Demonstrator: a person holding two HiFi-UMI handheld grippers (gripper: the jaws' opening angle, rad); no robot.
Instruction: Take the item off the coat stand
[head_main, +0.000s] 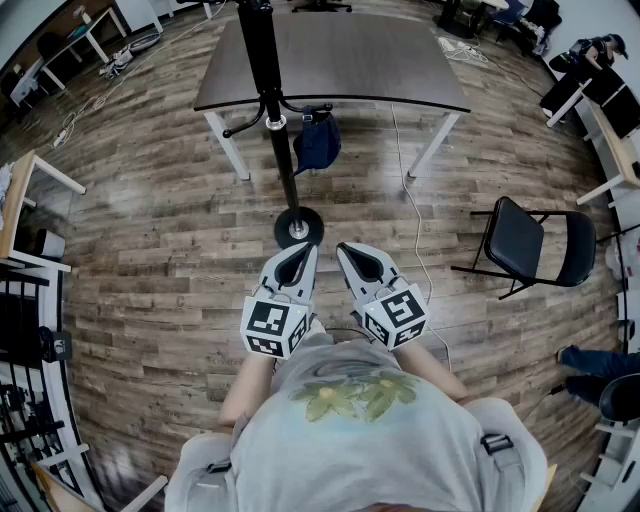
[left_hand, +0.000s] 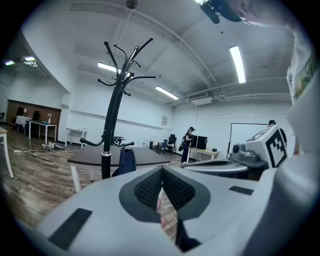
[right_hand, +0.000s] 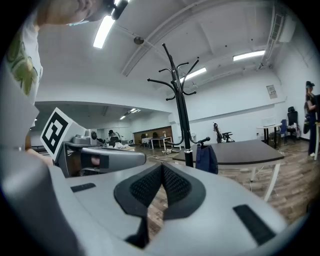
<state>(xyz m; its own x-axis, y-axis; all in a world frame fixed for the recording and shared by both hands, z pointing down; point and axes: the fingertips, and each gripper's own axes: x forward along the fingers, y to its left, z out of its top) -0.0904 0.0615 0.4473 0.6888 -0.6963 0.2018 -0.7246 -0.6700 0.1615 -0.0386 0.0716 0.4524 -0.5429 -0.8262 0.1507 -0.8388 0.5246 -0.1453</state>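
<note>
Floor (head_main: 150, 250) of glossy grey-brown planks, wide and bare to the left and right of the stand. Near the middle, black coat stand (head_main: 283, 160): slim round metal pole, curved hooks branching at the top, shorter hooks at a silver collar lower down. Stands on a round flat base on the planks.

On a lower hook, right of the pole, dark blue fabric item (head_main: 318, 140). Hangs soft and drooping, just beside the pole and clear of the floor.

Just beyond, dark matte table (head_main: 350, 60) with a rectangular top and white legs. Near edge close behind the pole and the hanging item, so little room on the far side.

To the right, well apart, black folding chair (head_main: 520, 240) with a thin metal frame. Thin pale cable (head_main: 412, 215) along the floor from under the table toward the near side, right of the base.

Nearest, side by side, left gripper (head_main: 297, 258) and right gripper (head_main: 358, 258): smooth grey shells, black ribbed pads, a marker cube on each. Pressed together on both sides, pads meeting, nothing pinched. Held on the near side of the stand, pointed toward it, well short of the item.
</note>
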